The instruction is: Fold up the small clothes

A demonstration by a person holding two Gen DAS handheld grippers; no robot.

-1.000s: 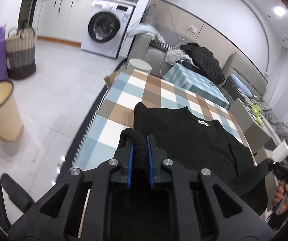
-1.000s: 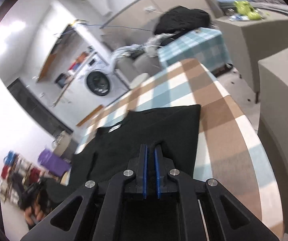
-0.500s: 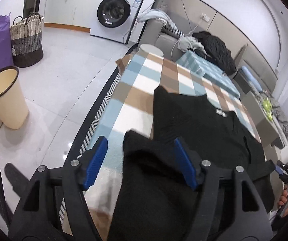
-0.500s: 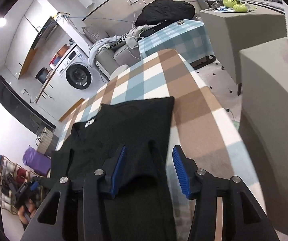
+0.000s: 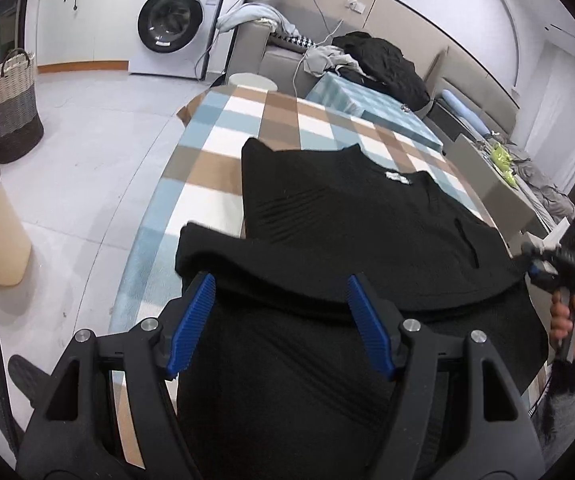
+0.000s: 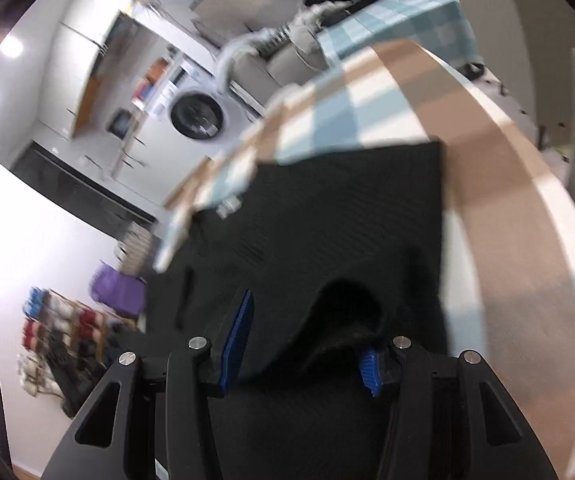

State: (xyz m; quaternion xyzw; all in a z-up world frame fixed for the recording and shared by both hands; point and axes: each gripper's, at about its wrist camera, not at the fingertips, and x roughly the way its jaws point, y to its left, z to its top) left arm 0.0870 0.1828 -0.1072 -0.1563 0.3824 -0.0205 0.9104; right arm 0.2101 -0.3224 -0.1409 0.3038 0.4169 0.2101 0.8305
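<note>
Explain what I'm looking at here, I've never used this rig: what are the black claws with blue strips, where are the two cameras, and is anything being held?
There is no robot arm. A person holds a two-finger gripper in each hand, and each picture comes from a wide-angle camera on one gripper, looking along its fingers. One view shows the left gripper, the other the right gripper; the blue strips are the finger pads. The right gripper and the hand holding it also show at the edge of the left view. A black sweater lies on a table with a checked cloth. Both grippers' jaws have just been opening and now stand apart with the sweater's near edge lying loose between them, so nothing is gripped. The right view is blurred.
</note>
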